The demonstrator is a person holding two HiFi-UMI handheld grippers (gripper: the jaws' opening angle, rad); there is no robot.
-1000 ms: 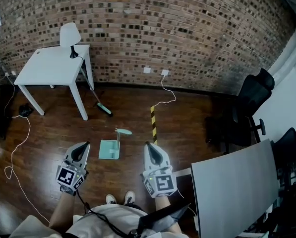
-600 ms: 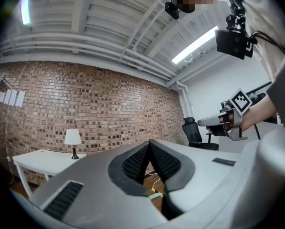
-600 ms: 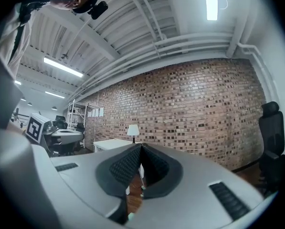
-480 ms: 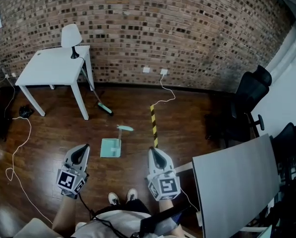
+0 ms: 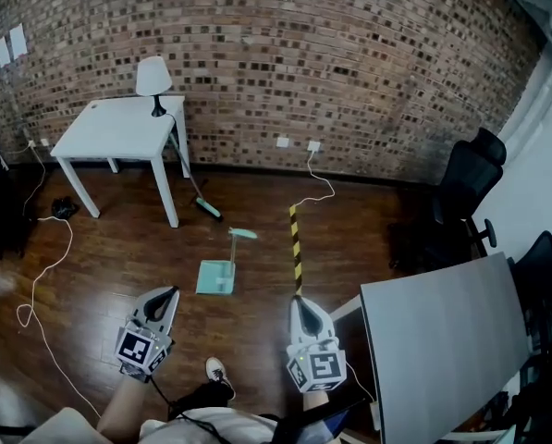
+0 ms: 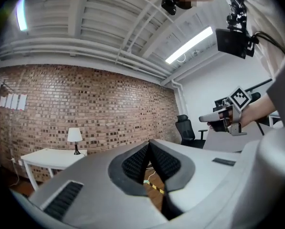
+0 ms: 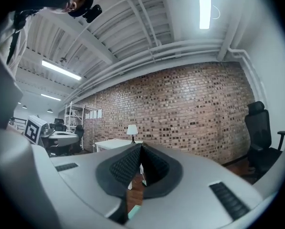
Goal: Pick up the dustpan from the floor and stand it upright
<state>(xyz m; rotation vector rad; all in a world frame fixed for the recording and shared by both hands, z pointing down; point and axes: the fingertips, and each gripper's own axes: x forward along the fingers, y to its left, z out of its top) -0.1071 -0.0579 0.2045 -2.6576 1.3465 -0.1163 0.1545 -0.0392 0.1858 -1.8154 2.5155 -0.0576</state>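
A mint-green dustpan (image 5: 216, 277) lies flat on the wooden floor, its handle (image 5: 234, 248) pointing toward the brick wall. In the head view my left gripper (image 5: 167, 294) hangs to the near left of the pan, well short of it, jaws shut and empty. Held level to the pan's near right is my right gripper (image 5: 300, 302), also shut with nothing in it. A sliver of the green pan (image 7: 135, 212) shows low between the closed jaws in the right gripper view. The left gripper view shows shut pads (image 6: 152, 161) and the right gripper (image 6: 223, 119) off to the side.
A white table (image 5: 118, 128) with a lamp (image 5: 153, 78) stands at the back left, a green broom (image 5: 198, 195) leaning on it. Yellow-black tape (image 5: 296, 246) marks the floor right of the pan. A grey desk (image 5: 437, 340), black chairs (image 5: 465, 183) and a white cable (image 5: 49, 266) flank the area.
Both grippers and the person have drawn back from the dustpan, so the pan and table now sit farther off. The jaws stay shut; the dustpan has not moved.
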